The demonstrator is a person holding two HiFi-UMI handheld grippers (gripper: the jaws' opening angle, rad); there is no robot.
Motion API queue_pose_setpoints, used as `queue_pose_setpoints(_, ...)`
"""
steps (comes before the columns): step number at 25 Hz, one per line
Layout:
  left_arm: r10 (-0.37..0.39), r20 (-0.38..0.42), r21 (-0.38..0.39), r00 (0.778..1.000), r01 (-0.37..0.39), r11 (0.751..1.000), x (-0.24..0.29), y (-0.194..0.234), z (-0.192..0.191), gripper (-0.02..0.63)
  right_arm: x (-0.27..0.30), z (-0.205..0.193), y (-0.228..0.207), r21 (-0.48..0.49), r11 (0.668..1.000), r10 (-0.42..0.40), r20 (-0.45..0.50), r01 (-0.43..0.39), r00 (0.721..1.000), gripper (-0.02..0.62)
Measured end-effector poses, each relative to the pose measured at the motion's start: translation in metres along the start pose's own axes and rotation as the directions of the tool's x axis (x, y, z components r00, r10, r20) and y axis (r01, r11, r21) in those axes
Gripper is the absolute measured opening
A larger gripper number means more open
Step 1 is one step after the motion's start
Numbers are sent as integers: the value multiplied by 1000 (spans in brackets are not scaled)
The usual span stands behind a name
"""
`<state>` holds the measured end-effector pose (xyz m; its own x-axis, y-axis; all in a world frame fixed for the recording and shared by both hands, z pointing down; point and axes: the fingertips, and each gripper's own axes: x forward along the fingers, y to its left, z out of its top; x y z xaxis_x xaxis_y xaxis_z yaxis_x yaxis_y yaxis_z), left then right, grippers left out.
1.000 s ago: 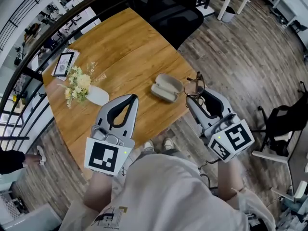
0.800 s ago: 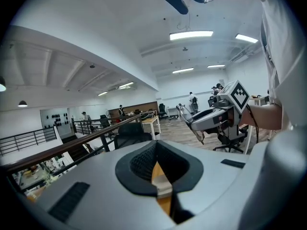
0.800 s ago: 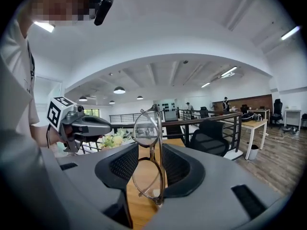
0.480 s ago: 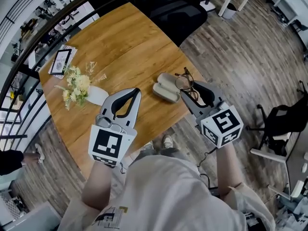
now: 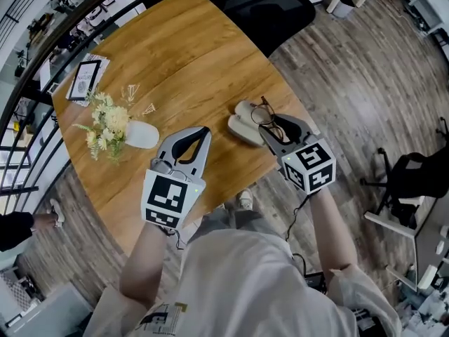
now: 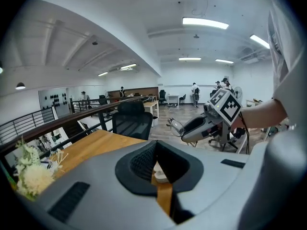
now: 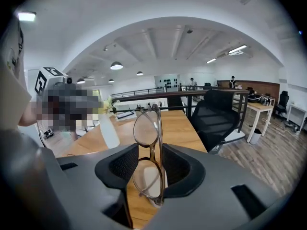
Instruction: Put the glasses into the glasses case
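The open, pale glasses case [image 5: 242,127] lies near the right edge of the wooden table [image 5: 175,55]. My right gripper [image 5: 273,123] is shut on the brown-rimmed glasses [image 5: 263,113], holding them at the case's right side, slightly over it. In the right gripper view the glasses [image 7: 146,128] stand on edge between the pads, one lens above the other, with the gripper [image 7: 149,148] pinching the frame's middle. My left gripper [image 5: 203,130] hangs over the table left of the case, shut and empty. In the left gripper view its tips [image 6: 155,145] meet, and the right gripper [image 6: 196,128] shows beyond with the glasses [image 6: 176,127].
A white vase [image 5: 142,136] with pale flowers [image 5: 109,121] lies on the table's left part, a framed card [image 5: 85,83] behind it. A black office chair [image 5: 270,9] stands at the far side. A railing [image 5: 28,111] runs along the left, and wood floor lies right.
Both grippers have come down and forward toward the table. The right one has carried the glasses leftward to the case. The left one has drawn closer to the case's left side.
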<state>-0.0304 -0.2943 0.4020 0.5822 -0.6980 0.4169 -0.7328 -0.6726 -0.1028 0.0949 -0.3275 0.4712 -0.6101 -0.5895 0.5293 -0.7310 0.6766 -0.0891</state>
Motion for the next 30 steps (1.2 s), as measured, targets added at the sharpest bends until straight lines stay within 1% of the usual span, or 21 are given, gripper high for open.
queue_pose_setpoints(2,-10,-31,12,999,10,1000,10,0,-13,17,15,-12,-2,4,1000,9,-31,-9,999,179)
queue_pose_setpoints(3,-21,-43,3,999,21,1000,15,-1,-19,17,22,-19,-3,6,1000,15,-48,-14,999,179)
queue_pose_setpoints(6,-53,-71,-51,996,49,997,27,0,-39,17,45,-41,-5,18,999,38,-100,-36,994,179)
queue_pose_setpoints(9,-62,-104,-75,993,54,996,37,2,-59,17,67,-62,-7,41,997,63,-148,-58,987,179)
queue_pose_setpoints(14,-79,-149,-137,986,59,989,45,2,-87,17,97,-97,-12,14,997,78,-241,-77,968,179)
queue_pose_setpoints(18,-89,-165,-149,982,64,987,46,1,-97,17,117,-120,-12,-45,993,90,-317,-110,944,179)
queue_pose_setpoints(22,-95,-176,-159,980,67,985,43,-1,-103,17,131,-145,-4,-103,983,103,-394,-155,913,179)
queue_pose_setpoints(24,-97,-182,-161,978,68,985,41,-1,-106,17,136,-154,-2,-118,979,104,-416,-167,903,179)
queue_pose_setpoints(27,-101,-193,-167,976,68,984,38,-2,-112,17,140,-164,2,-116,976,115,-446,-184,888,181)
queue_pose_setpoints(30,-110,-200,-182,974,73,981,38,-5,-116,17,142,-178,10,-143,968,109,-500,-205,859,182)
